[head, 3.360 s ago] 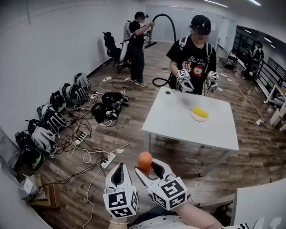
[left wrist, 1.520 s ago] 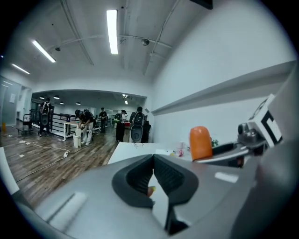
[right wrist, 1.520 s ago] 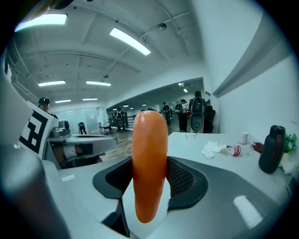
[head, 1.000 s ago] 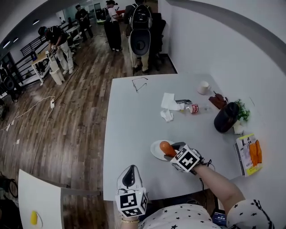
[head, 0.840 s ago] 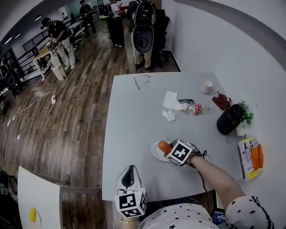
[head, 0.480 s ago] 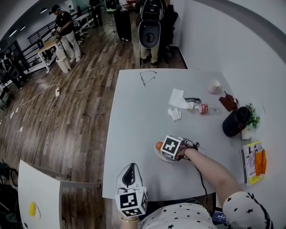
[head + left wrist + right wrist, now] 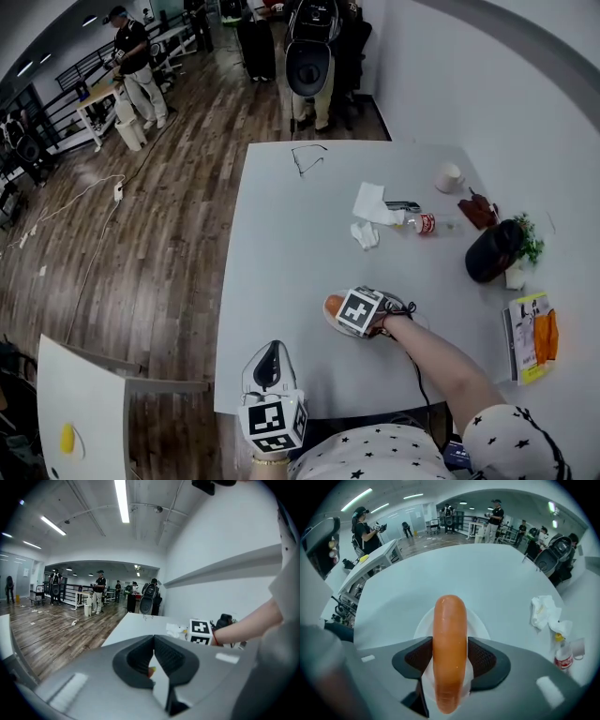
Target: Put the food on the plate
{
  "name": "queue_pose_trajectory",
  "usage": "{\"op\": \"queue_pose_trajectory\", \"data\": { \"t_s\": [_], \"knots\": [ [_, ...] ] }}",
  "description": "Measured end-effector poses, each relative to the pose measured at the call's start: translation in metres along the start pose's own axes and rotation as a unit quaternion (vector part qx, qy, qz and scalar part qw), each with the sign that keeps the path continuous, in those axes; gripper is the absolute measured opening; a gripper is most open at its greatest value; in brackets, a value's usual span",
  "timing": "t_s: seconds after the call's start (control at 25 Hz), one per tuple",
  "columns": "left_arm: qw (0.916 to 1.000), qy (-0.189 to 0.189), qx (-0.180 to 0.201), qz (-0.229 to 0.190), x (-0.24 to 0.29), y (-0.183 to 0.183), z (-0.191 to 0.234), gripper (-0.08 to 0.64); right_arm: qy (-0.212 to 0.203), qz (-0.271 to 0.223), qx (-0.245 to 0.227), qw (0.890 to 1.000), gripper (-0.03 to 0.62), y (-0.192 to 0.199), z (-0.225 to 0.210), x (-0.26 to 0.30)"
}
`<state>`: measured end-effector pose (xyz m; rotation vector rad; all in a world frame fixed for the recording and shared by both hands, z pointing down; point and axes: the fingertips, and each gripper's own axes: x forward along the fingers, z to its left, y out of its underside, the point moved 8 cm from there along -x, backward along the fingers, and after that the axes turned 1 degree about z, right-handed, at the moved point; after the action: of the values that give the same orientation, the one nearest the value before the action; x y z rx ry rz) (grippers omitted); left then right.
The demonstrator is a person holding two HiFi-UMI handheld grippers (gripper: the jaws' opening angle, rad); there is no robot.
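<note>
Lower and steeper than a second ago: right gripper [image 7: 449, 660], back then slanted in over the near side of the small round white plate [image 7: 424, 623], now pointing almost straight down onto it, marker cube uppermost in the head view. Same load carried down with it, the smooth orange sausage [image 7: 450, 634], with less orange showing past the cube than before.

Jaws just eased apart a little, with the sausage between them. Dark ribbed pads seemingly against both its flanks (no gap on either side in the right gripper view). Best read as a loosening pinch, not yet a release.

Relation that matters for the coming move: sausage directly over the plate, long axis running straight out along the gripper, past the fingertips and across the plate's middle. Resting on the plate or just above it: cannot tell. Probably needs only wider jaws and a straight pull back along that same axis, with no sideways shift.

Left gripper [image 7: 153, 639] pressed together on nothing, held off the near edge of the white rectangular table [image 7: 281, 234], well apart from the plate and in much the same spot as before. Right hand plainly the nearer one.
</note>
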<state>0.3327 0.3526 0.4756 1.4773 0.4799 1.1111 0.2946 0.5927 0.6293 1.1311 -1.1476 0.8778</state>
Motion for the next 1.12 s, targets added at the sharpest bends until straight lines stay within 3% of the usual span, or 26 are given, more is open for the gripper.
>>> {"op": "queue_pose_trajectory", "data": {
  "t_s": [0.12, 0.24, 0.32, 0.48, 0.6, 0.68, 0.72, 0.88, 1.12],
  "knots": [
    [0.9999, 0.011, 0.005, -0.001, 0.001, -0.001, -0.003, 0.008, 0.037, -0.084, 0.048, 0.995, 0.258, 0.001, 0.003, -0.025],
    [0.9995, 0.028, 0.013, -0.004, 0.001, -0.004, -0.010, 0.008, 0.047, -0.190, 0.119, 0.973, 0.258, 0.005, 0.020, -0.067],
    [0.9989, 0.042, 0.022, -0.004, 0.003, -0.006, -0.016, 0.008, 0.041, -0.270, 0.164, 0.948, 0.234, 0.009, 0.038, -0.096],
    [0.9973, 0.064, 0.035, -0.003, 0.005, -0.008, -0.025, 0.008, 0.026, -0.407, 0.245, 0.879, 0.062, 0.013, 0.079, -0.137],
    [0.9963, 0.075, 0.042, -0.002, 0.004, -0.009, -0.028, 0.008, 0.033, -0.459, 0.299, 0.836, 0.001, 0.019, 0.107, -0.150],
    [0.9956, 0.081, 0.047, 0.000, 0.000, -0.009, -0.029, 0.008, 0.043, -0.474, 0.325, 0.817, 0.000, 0.023, 0.121, -0.154],
    [0.9953, 0.083, 0.049, 0.002, -0.002, -0.008, -0.030, 0.008, 0.046, -0.476, 0.330, 0.814, 0.000, 0.024, 0.126, -0.156],
    [0.9945, 0.091, 0.051, 0.007, -0.012, -0.007, -0.029, 0.008, 0.065, -0.476, 0.317, 0.818, -0.002, 0.020, 0.140, -0.163],
    [0.9938, 0.097, 0.052, 0.012, -0.030, -0.003, -0.022, 0.008, 0.089, -0.476, 0.315, 0.816, -0.002, 0.016, 0.162, -0.170]
  ]
}}
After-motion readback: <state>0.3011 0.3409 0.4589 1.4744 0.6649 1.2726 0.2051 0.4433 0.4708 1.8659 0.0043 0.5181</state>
